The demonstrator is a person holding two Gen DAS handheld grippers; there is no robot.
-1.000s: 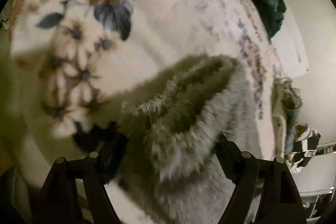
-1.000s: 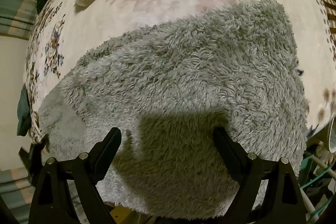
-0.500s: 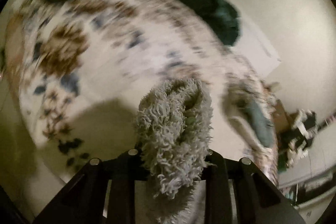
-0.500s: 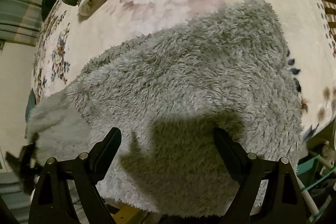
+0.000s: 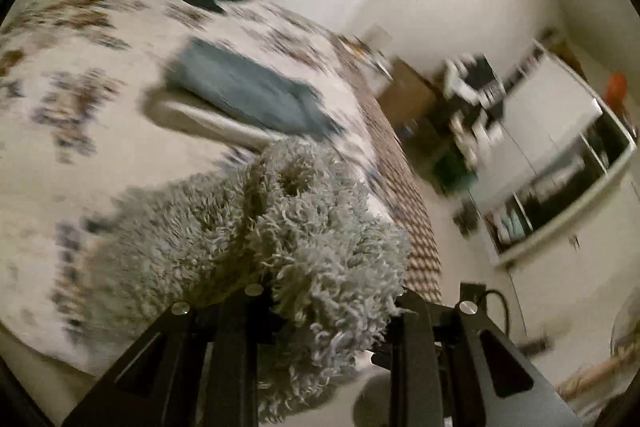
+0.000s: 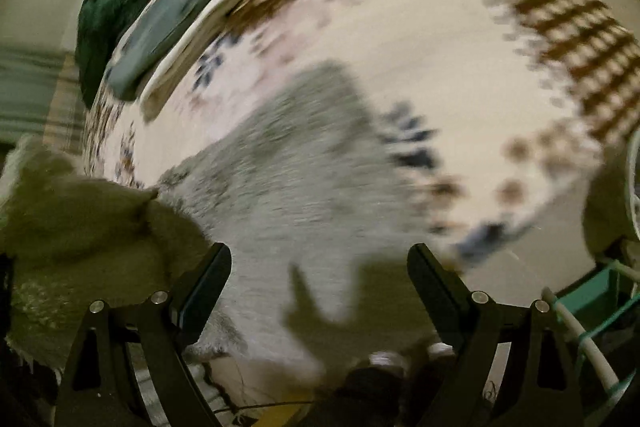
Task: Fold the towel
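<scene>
1. On the floral bed (image 5: 60,155) lies the shaggy grey towel (image 6: 288,163), one bunched corner lifted off it.
2. Left tool (image 5: 328,303) is clamped on that corner.
3. Right tool (image 6: 320,267) hangs spread wide over the towel, gripping nothing.
4. Both views are pretty blurry.

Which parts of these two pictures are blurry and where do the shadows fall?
Left wrist view: the floral bedspread and room are motion-smeared, while the grey towel pinched in the left claw stays fairly sharp. Right wrist view: nearly everything streaks, towel included; the open right claw is crisp and a dark shadow falls between its fingers.
</scene>
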